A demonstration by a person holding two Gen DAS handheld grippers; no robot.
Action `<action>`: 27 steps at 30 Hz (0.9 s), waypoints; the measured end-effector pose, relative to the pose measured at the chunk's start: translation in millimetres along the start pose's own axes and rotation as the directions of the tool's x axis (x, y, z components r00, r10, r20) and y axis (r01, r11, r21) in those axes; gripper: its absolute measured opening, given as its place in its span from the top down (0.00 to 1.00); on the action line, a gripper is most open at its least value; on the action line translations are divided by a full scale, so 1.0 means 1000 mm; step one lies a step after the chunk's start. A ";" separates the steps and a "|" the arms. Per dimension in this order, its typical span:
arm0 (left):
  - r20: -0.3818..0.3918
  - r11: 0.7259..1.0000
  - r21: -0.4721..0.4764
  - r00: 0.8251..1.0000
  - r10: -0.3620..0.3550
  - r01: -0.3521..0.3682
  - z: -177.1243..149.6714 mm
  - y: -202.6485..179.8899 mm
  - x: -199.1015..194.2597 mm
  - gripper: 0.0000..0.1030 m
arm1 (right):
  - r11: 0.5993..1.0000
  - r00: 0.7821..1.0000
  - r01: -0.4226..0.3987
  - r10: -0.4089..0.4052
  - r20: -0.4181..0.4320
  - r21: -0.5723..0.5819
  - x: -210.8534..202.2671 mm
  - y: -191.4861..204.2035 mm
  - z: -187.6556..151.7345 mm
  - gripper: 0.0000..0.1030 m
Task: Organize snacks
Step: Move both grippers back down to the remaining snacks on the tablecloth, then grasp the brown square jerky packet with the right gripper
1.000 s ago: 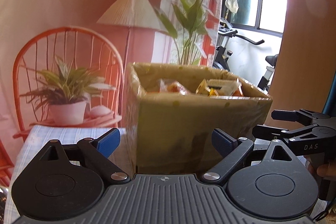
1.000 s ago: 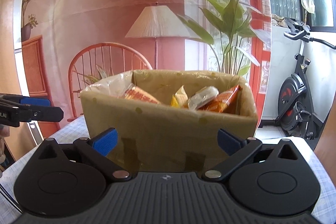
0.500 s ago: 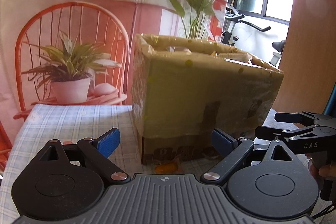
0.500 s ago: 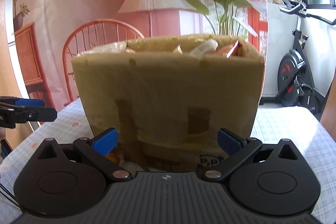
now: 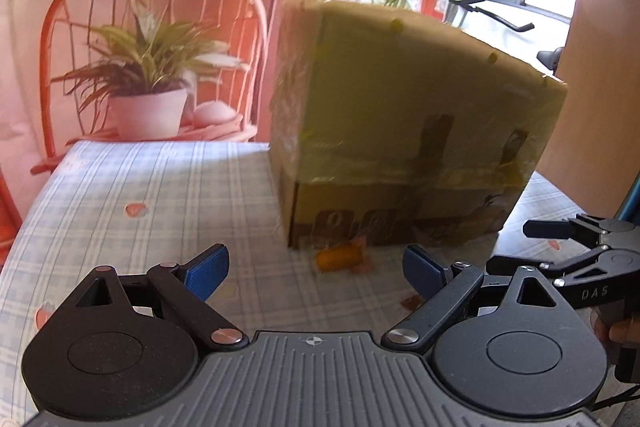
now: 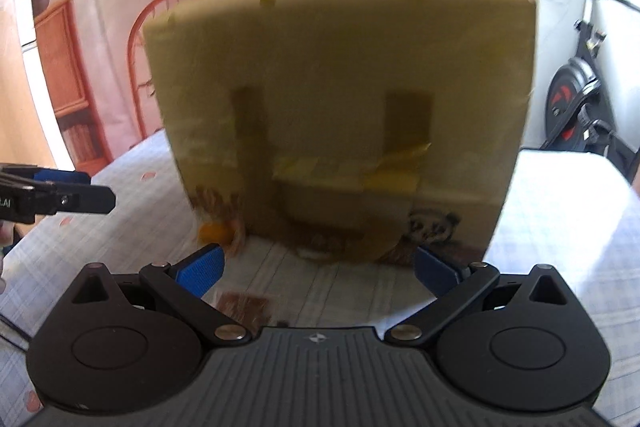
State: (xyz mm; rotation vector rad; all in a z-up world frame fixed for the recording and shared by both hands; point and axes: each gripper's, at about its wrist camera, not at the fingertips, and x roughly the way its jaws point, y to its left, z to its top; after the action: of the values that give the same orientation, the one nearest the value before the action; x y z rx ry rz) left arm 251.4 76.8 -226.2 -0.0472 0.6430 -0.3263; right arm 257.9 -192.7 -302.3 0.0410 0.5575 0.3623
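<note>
Cardboard box (image 5: pixel 416 131) stands on the checked tablecloth (image 5: pixel 132 203), directly ahead of both grippers. Its top is above both cameras' sight line, so the contents cannot be seen. Dark tape patches and printed markings show on its near face, blurred in the right wrist view.

Left gripper (image 5: pixel 316 269): blue-padded fingers spread wide, nothing between them. Ahead of its fingers, at the foot of the box near the corner, lies a small orange snack (image 5: pixel 338 259), touching or just beside the cardboard; too blurred to tell which.

Right gripper (image 6: pixel 318 267): fingers likewise apart and empty, tips close to the base of the box. The same orange piece sits ahead and to the left of its left finger. A small brown flat packet (image 6: pixel 244 305) lies on the cloth just behind that finger, close to the gripper body.

Each gripper shows at the edge of the other's view. A fingertip (image 5: pixel 622 331) shows on the right gripper's handle.

Behind the box: an orange wire chair (image 5: pixel 156 3) with a potted plant (image 5: pixel 148 67).
</note>
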 end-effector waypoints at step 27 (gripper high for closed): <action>-0.067 0.997 -0.076 0.998 -0.008 0.003 -0.023 0.009 0.013 0.10 | 0.991 0.988 -0.050 0.032 -0.149 -0.121 0.055 0.043 -0.025 0.45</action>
State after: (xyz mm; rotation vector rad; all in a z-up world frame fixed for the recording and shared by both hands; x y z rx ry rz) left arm 250.4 82.6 -253.4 -0.1105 0.7221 -0.3095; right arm 274.2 -135.2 -346.4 -0.0957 0.6798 0.4423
